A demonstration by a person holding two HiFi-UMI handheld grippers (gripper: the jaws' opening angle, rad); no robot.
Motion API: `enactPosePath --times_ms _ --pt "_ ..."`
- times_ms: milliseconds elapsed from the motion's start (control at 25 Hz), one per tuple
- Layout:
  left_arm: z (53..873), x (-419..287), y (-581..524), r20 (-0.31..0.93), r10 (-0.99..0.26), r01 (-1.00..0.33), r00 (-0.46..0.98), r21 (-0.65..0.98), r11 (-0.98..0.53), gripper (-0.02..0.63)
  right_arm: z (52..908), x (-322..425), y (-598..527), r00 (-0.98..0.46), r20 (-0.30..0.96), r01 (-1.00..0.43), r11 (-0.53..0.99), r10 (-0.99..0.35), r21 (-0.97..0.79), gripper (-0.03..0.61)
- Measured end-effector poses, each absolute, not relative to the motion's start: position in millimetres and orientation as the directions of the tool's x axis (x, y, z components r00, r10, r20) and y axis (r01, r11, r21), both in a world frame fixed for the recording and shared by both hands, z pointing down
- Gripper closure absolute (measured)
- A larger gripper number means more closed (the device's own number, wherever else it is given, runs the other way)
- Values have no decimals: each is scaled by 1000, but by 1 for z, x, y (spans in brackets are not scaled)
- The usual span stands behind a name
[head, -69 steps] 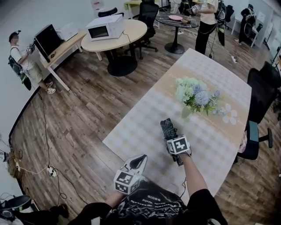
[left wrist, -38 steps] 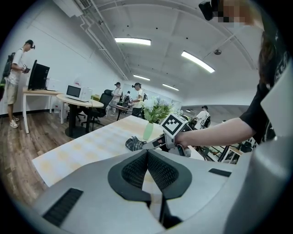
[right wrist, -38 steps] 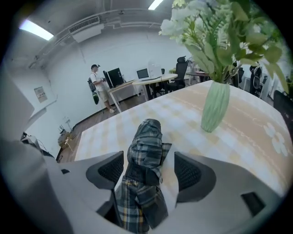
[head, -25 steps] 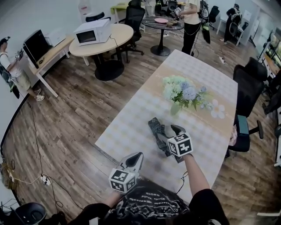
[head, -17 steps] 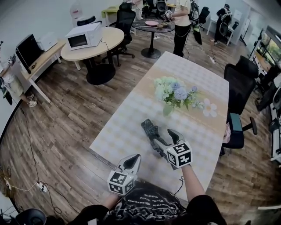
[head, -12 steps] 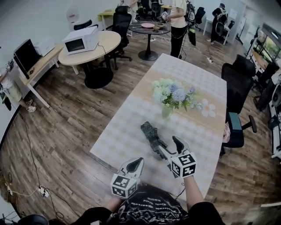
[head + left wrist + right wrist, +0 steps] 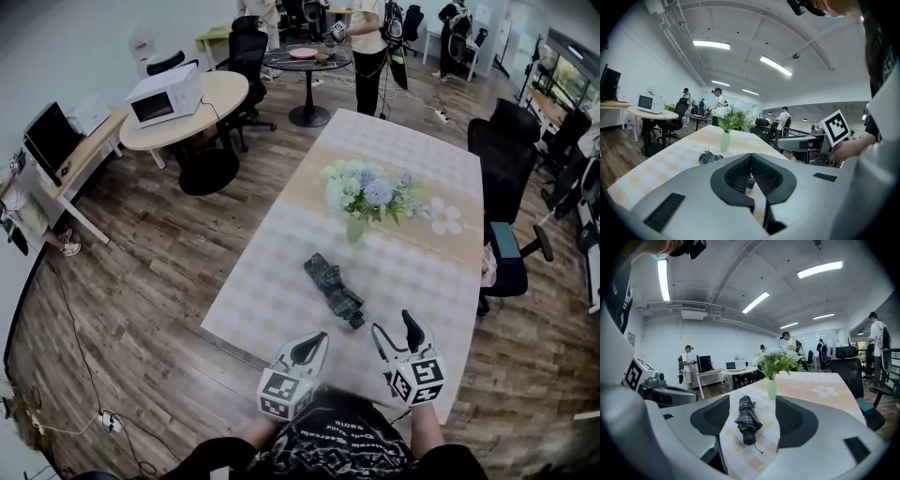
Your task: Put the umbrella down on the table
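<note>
A folded dark plaid umbrella point(image 7: 333, 289) lies flat on the checked table point(image 7: 272, 281), free of both grippers. My right gripper point(image 7: 395, 329) hangs near the table's front edge, drawn back from the umbrella's handle end. Its jaws stand wide and are closing with nothing between them. In the right gripper view the umbrella point(image 7: 746, 420) lies ahead, beyond the right gripper point(image 7: 752, 404). My left gripper point(image 7: 310, 346) is shut and empty at the front edge; its pads meet in the left gripper view point(image 7: 751, 157), where the umbrella point(image 7: 708, 158) shows at the left.
A green vase of pale flowers point(image 7: 361, 199) stands at mid table beyond the umbrella. Black office chairs point(image 7: 506, 155) line the right side. A round table with a microwave point(image 7: 165, 94) stands far left. People stand at the back by a small round table point(image 7: 307, 58).
The right gripper has let go of the umbrella and drawn back toward the front edge. The umbrella stays flat on the table. The left gripper shifted a little.
</note>
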State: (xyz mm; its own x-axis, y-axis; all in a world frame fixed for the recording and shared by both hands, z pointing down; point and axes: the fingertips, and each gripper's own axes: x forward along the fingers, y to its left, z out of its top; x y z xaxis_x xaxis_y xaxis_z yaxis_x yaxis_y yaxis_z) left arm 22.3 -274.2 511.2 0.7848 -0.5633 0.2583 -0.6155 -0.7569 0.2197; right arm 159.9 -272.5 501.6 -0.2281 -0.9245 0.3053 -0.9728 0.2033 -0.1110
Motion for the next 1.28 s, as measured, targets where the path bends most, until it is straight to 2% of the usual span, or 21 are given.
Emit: enactPosePath --times_ms 240,520,1000,1120,1280 --pt "512 26 -264 265 -546 -598 795 186 -780 594 520 170 -237 -134 313 -988 101 -940 -118 269" --pt "517 25 -264 270 -553 -604 788 167 -779 594 532 179 -221 -98 326 -990 58 -940 -131 280" --pt "515 24 -268 288 -553 -608 782 156 -779 594 521 187 -229 -68 315 -993 33 -947 -115 481" --pt "518 24 -269 295 -554 -612 778 159 -775 594 520 194 -230 -42 315 -994 7 -948 -113 565" --pt "512 25 -276 282 -567 -619 774 152 -770 594 514 197 -238 -25 295 -993 -9 -955 -114 571"
